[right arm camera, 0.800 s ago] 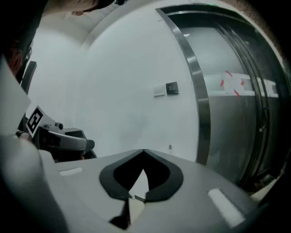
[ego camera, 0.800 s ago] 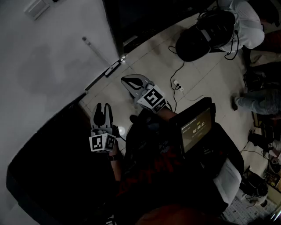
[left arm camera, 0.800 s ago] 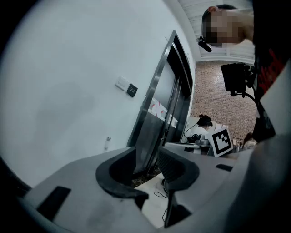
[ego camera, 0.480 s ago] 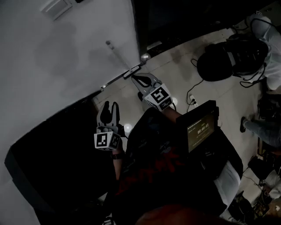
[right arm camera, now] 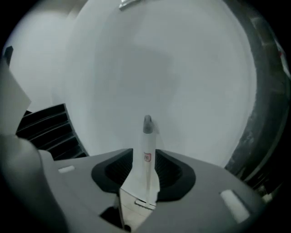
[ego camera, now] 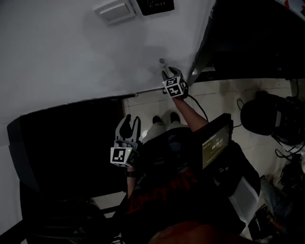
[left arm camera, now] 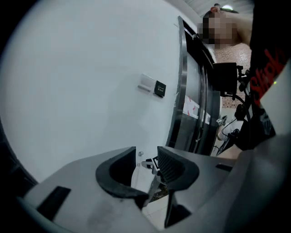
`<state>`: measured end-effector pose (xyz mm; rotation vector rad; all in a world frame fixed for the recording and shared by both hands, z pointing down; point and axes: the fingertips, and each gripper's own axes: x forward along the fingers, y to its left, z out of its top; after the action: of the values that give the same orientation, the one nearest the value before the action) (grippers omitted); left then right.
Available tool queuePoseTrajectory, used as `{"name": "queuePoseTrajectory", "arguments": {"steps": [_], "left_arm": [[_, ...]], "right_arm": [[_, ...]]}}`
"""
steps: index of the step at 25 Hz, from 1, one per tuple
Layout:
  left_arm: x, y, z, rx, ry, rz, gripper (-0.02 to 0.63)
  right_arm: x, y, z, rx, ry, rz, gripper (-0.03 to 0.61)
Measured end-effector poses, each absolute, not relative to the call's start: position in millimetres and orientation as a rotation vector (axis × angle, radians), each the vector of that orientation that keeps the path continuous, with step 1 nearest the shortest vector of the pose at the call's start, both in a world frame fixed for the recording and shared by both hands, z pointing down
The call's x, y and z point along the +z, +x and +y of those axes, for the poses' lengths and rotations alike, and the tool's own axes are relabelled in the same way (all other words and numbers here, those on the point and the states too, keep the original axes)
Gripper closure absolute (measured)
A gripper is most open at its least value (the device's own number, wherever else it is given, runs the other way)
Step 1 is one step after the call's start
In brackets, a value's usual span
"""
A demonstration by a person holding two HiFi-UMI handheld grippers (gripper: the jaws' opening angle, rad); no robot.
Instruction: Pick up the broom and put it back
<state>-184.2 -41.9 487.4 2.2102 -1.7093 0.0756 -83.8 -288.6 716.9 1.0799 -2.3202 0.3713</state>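
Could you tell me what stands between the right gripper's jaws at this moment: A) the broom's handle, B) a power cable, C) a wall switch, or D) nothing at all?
A: the pale broom handle rises upright between the jaws of the right gripper, in front of the white wall.

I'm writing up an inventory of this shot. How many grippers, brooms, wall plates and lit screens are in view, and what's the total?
Grippers: 2, left gripper and right gripper
Brooms: 1, the broom
Wall plates: 2, white plate and black plate
Screens: 1, the screen
Total: 6
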Motion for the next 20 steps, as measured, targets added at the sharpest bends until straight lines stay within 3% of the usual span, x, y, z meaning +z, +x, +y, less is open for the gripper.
{"name": "queuePoseTrajectory", "arguments": {"steps": [4, 6, 9, 20], "left_arm": [[485, -210, -33, 0.142, 2.167, -1.761, 0.462], [490, -221, -43, 0.128, 2.17, -1.765, 0.462], [496, -225, -62, 0.122, 2.192, -1.727, 0.462], [484, -204, -152, 0.066, 2.446, -1.472, 0.46]], "right_arm": [[740, -117, -320, 0.359, 1.109, -2.271, 0.428], [738, -114, -327, 0.322, 1.137, -2.262, 0.488], [722, -96, -307, 0.332, 1.14, -2.287, 0.489], [486, -44, -209, 0.269, 1.165, -2.573, 0.488]]}}
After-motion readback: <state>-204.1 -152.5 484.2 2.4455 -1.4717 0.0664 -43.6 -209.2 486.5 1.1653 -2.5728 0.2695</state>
